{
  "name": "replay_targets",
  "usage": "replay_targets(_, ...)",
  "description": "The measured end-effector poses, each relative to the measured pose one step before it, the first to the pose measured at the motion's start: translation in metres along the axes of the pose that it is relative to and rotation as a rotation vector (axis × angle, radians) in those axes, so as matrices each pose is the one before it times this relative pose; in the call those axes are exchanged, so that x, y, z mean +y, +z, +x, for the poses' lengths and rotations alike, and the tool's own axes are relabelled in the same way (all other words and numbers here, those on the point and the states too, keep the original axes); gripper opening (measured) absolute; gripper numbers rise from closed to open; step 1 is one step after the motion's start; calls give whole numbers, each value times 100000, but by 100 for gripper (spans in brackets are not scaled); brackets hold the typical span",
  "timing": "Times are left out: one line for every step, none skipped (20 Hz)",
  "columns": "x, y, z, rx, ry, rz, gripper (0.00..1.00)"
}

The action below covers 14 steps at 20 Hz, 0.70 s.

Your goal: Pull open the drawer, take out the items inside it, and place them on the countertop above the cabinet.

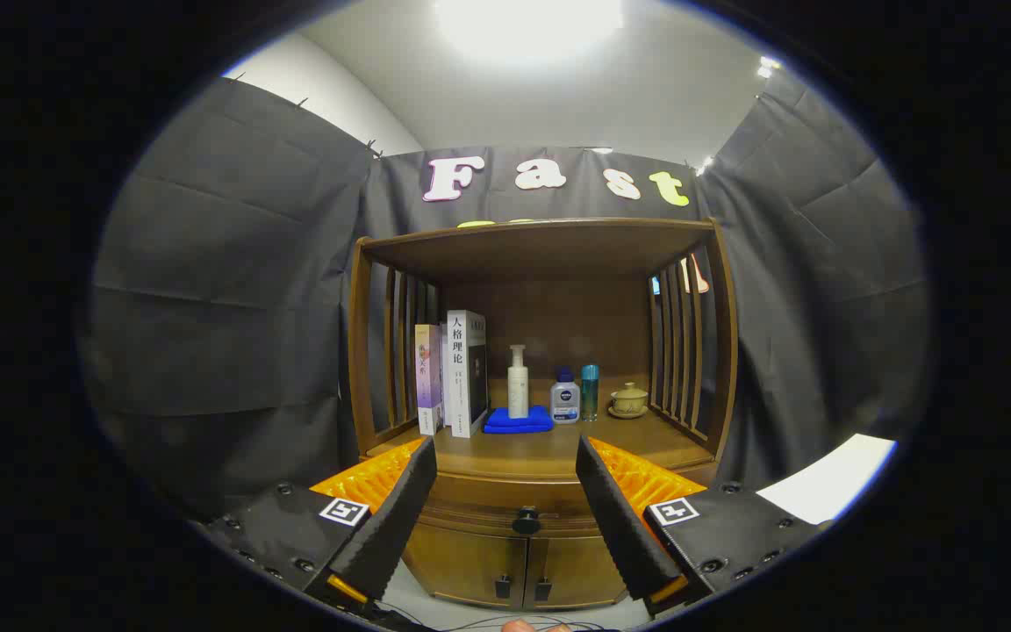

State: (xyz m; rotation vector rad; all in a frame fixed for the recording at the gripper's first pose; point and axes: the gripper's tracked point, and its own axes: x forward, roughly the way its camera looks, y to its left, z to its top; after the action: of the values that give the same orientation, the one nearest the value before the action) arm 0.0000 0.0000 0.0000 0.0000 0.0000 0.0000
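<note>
A wooden cabinet (pixel 541 263) stands ahead of me against the booth wall. Its drawer (pixel 479 509) sits shut under the countertop (pixel 541 452), with a dark round knob (pixel 526 522) at its middle. My gripper (pixel 505 491) is open, some way short of the cabinet, and the knob shows in the gap between the fingers (pixel 400 509). Nothing is held. The inside of the drawer is hidden.
On the countertop stand books (pixel 457 373), a white pump bottle (pixel 518 382) on a folded blue cloth (pixel 519 420), a small bottle (pixel 565 397), a teal bottle (pixel 590 392) and a lidded cup on a saucer (pixel 628 400). Two doors (pixel 514 570) lie below the drawer. A white surface (pixel 826 478) lies to the right.
</note>
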Motion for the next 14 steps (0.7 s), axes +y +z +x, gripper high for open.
replay_targets(78,-103,-24,386,222,8,100)
replay_targets(101,-187,50,303,76,-132,100)
replay_targets(-6,-49,85,91,-134,-274,100)
replay_targets(-46,-96,21,12,-122,-261,100)
replay_targets(12,-71,75,51,-53,-173,100)
replay_targets(82,-92,72,242,-119,-181,100)
replay_targets(-37,-176,-36,288,-145,-122,100)
replay_targets(53,-16,-25,131,49,-9,100)
replay_targets(83,-55,78,59,76,-35,100)
replay_targets(-9,-111,126,181,-29,-152,100)
replay_targets(-19,-21,22,100,8,-166,100)
replay_targets(49,-121,10,130,15,-79,100)
replay_targets(-8,-113,67,56,42,21,100)
replay_targets(-43,-227,-18,118,-46,8,100)
